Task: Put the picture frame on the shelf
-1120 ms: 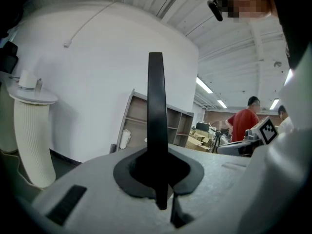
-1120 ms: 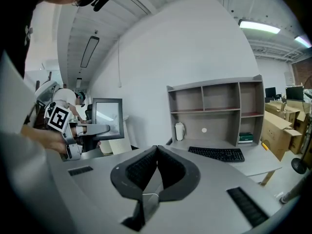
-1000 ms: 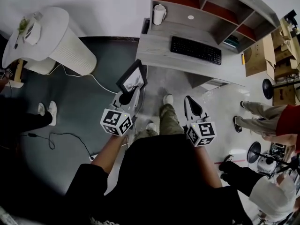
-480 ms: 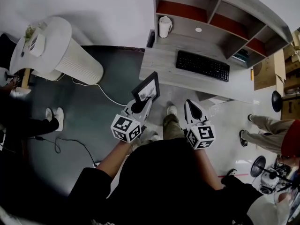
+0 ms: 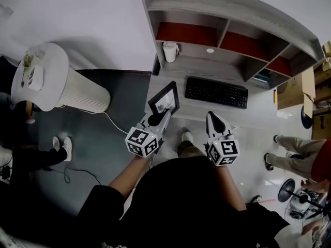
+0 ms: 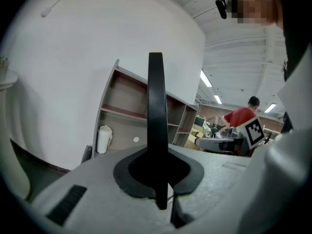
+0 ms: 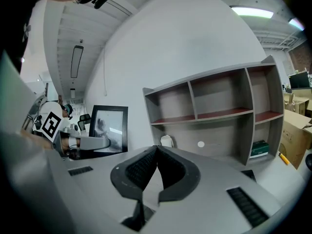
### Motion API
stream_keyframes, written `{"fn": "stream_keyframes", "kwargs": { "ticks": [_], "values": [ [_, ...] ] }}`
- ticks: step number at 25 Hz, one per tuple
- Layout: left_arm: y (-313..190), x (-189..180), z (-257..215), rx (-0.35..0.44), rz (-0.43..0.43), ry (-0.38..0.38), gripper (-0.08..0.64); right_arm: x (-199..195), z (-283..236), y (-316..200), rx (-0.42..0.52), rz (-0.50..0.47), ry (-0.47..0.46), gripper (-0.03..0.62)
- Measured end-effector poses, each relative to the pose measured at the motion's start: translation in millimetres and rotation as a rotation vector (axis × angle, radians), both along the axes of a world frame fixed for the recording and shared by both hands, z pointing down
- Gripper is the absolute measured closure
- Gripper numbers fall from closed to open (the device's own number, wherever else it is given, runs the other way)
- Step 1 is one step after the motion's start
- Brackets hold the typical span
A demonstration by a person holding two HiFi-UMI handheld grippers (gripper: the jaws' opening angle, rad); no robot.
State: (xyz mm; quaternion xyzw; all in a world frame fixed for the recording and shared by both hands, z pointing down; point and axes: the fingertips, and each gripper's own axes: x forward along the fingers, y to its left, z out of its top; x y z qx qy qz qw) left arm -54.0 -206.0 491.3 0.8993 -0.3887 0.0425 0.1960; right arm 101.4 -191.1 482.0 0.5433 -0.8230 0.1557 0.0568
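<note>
Jaws of the left gripper (image 5: 155, 119) clamp the bottom edge of the frame (image 5: 164, 99), which stands upright by the near left corner of the desk (image 5: 199, 67). Beside it, the right gripper (image 5: 214, 121) is closed and empty. Farther off lie the keyboard (image 5: 216, 92) and the shelf (image 5: 227, 14).

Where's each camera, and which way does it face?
Head view: on the person's head, looking steeply down at the grey wooden shelf; forearms, left claw, right claw show.
Left gripper view: on the left claw, facing the shelf; jaws clamp the black rectangular picture frame.
Right gripper view: on the right claw, facing the shelf; jaws shut, empty.
All share the white cup.
</note>
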Motion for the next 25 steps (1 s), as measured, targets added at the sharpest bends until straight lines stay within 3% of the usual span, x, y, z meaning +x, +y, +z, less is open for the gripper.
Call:
{"fn": "stream_keyframes", "kwargs": {
  "ticks": [3,9,16,20,25],
  "values": [
    [-37.2,18.7,-7.0,0.01,0.021,0.008,0.535,17.9,0.0,-29.1,0.003,0.005,-0.007,0.58],
    [-103.8,60.6,-19.3,0.01,0.149,-0.01,0.535,37.5,-2.9,-78.3,0.014,-0.023,-0.023,0.58],
    [-178.8,87.8,-16.3,-0.034,0.155,-0.075,0.535,56.0,-11.0,-127.1,0.048,-0.056,-0.028,0.58],
    [-211.6,96.7,-30.0,-0.008,0.163,-0.027,0.535,62.2,-3.3,-133.6,0.034,-0.047,-0.042,0.58],
    [-244.0,118.0,-41.9,0.007,0.263,0.006,0.535,65.0,-2.9,-134.5,0.032,-0.044,-0.038,0.58]
  ]
}}
